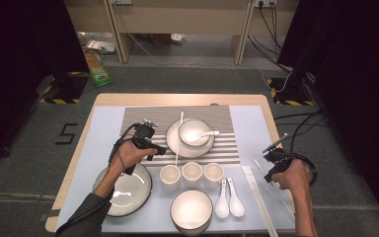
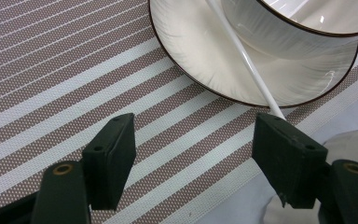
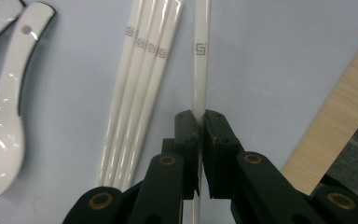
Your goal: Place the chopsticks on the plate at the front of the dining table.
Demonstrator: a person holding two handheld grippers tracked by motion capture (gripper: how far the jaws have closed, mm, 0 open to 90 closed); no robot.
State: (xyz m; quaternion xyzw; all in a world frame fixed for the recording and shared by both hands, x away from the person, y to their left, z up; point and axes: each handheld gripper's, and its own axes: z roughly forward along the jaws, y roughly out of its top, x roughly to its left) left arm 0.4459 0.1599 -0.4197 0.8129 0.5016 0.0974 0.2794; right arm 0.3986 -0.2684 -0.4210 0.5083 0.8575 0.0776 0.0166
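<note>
While the left gripper (image 2: 193, 158) gapes, the right gripper (image 3: 200, 123) pinches a chopstick (image 3: 201, 56).

Bowl (image 1: 194, 132) on plate (image 1: 175, 141) on striped mat (image 1: 143, 116). Three cups (image 1: 192, 174) before mat; spoons (image 1: 228, 199) left of chopsticks (image 1: 259, 200).

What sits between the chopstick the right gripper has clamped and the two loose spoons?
A bundle of four white chopsticks lies between the clamped chopstick and the spoons, on bare mat, seen in the right gripper view.
</note>
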